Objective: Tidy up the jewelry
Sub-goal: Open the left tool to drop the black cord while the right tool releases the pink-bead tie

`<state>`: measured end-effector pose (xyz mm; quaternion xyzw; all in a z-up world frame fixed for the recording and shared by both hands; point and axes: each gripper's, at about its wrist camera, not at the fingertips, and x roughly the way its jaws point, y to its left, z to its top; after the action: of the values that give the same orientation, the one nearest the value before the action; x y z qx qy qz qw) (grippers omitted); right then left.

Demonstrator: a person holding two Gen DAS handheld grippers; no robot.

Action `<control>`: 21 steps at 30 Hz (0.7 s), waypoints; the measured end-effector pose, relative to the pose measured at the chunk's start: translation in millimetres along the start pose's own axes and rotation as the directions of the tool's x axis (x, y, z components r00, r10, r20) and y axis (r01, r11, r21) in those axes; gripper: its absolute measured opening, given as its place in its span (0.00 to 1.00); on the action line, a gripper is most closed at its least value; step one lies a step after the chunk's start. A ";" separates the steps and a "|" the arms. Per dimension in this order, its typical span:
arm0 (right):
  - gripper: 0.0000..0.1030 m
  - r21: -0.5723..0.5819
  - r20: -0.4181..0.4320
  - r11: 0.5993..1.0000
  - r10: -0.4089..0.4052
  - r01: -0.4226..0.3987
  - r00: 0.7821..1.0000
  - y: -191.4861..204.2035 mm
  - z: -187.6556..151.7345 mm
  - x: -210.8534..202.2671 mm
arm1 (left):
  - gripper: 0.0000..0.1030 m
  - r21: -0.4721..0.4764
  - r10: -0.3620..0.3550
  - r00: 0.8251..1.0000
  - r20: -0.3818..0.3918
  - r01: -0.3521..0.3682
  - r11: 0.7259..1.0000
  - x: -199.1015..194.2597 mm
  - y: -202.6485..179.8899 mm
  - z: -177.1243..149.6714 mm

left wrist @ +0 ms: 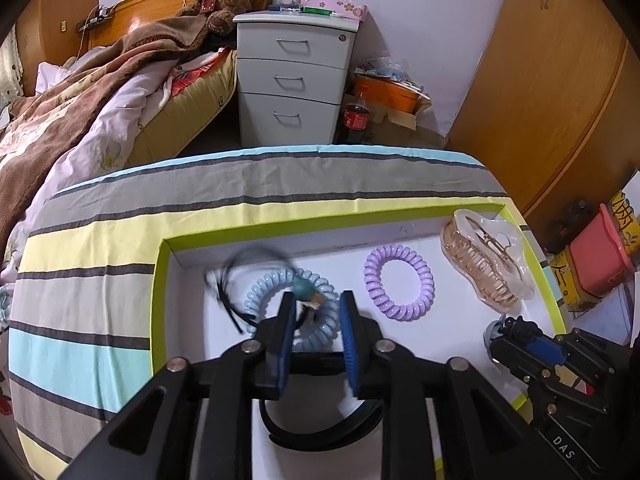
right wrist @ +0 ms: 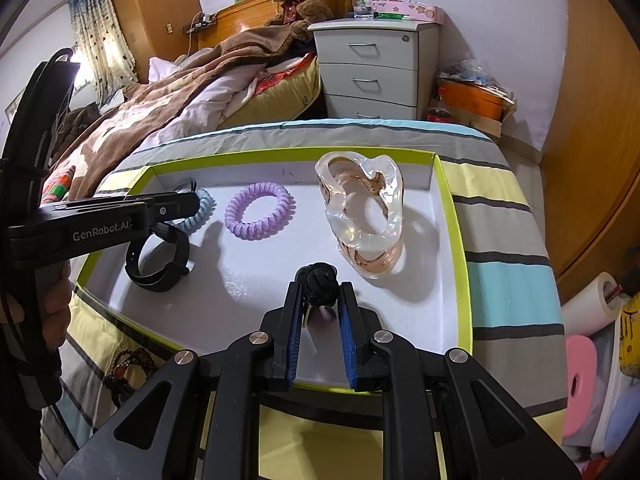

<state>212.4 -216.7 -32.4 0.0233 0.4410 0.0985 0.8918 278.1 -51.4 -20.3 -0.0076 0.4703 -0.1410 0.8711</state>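
In the tray (right wrist: pixel 448 196), right gripper (right wrist: pixel 319 288) pinches black knot (right wrist: pixel 318 278).

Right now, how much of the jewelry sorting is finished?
Done: the purple hair tie, blue hair tie, clear hair claw and black band lie in the tray. In hand: the right gripper holds a black knotted piece over the tray. Left: a bead bracelet lies outside it.
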 end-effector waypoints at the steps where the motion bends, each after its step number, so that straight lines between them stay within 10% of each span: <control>1: 0.18 -0.002 0.001 1.000 -0.001 0.001 1.000 0.5 -0.1 0.2 | 0.27 -0.001 -0.003 1.000 0.001 0.003 1.000 -0.5 0.1 0.0; 18: 0.26 0.017 0.036 1.000 0.002 -0.003 0.999 -1.6 -3.3 -14.6 | 0.49 -0.009 -0.018 0.999 0.035 0.018 1.000 -22.8 -1.5 -6.2; 21: 0.41 0.023 0.051 1.000 0.003 -0.004 0.999 -0.6 -5.3 -21.5 | 0.52 -0.011 -0.027 0.998 0.049 0.027 1.000 -32.9 -1.4 -9.7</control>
<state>195.5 -221.7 -18.9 0.0370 0.4193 0.0943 0.9022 252.7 -43.2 1.4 -0.0222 0.4494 -0.1499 0.8804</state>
